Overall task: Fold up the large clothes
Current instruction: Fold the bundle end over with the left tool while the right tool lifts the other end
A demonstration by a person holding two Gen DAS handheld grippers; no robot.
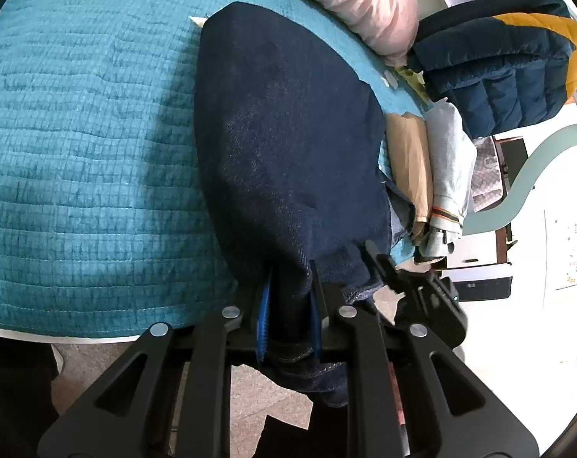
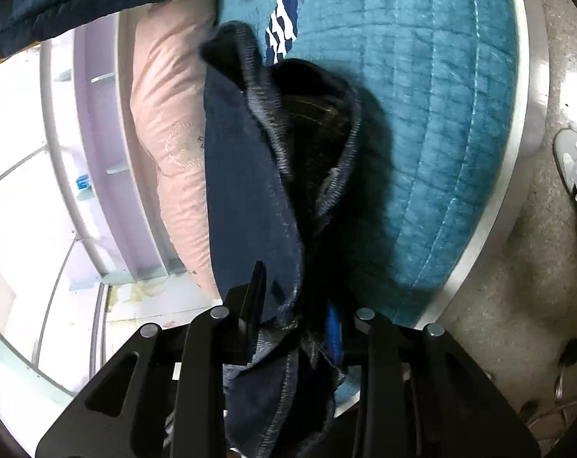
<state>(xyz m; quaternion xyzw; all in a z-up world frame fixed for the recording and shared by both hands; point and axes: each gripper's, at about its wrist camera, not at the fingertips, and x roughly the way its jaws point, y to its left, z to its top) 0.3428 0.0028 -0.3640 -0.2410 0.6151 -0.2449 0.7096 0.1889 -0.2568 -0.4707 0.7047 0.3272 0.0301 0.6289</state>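
Dark jeans [image 1: 288, 145] on teal bedspread [image 1: 78, 133], pink pillow [image 1: 364, 0] behind. L gripper [image 1: 288, 320] & R gripper [image 2: 294, 328]: both pinching jeans.

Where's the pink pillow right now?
In the left wrist view the pink pillow lies at the top, on the teal quilt, just beyond the dark jeans and beside the navy-and-yellow jacket.

Black tool [image 1: 288, 316], blue pads [image 1: 264, 316]
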